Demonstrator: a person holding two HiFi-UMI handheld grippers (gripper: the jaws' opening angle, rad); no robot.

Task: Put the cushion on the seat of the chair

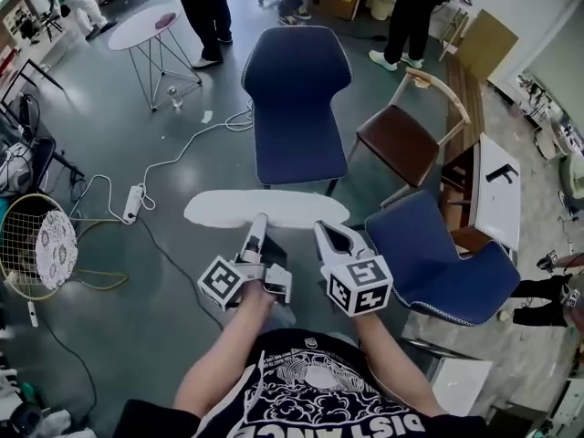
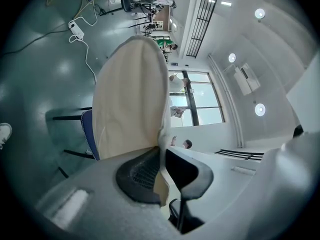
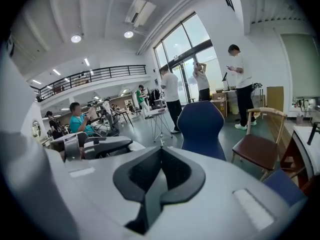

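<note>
Landmark: blue chair (image 1: 297,108), the middle 1 of 3 chairs, with its seat facing the person.

- Cushion (image 1: 265,208): cream, long and oval. It is held off the floor just on the person's side of the blue chair's front seat edge. The seat's blue surface is bare, so the cushion is not on it yet.
- Left gripper (image 1: 258,219): its jaws pinch the cushion's near rim. In the left gripper view (image 2: 162,151) a fold of cream fabric sits between the 2 dark pads, and the rest of the cushion (image 2: 130,94) stretches away from them.
- Right gripper (image 1: 324,229): on the person's side of the blue chair's front edge, right of the left gripper, with its tips just beside the cushion's near rim. Contact cannot be told. In the right gripper view (image 3: 159,151) the jaws are pressed together with nothing between them, and the blue chair (image 3: 200,126) stands straight ahead.
- Brown-seated wooden chair (image 1: 399,140): just right of the blue chair.
- Second blue chair (image 1: 438,258): right of the blue chair and nearer the person.
- Round white table (image 1: 146,26): well left of the blue chair, level with its back.
- Power strip (image 1: 135,201): on the floor left of the blue chair, on a white cable.
</note>
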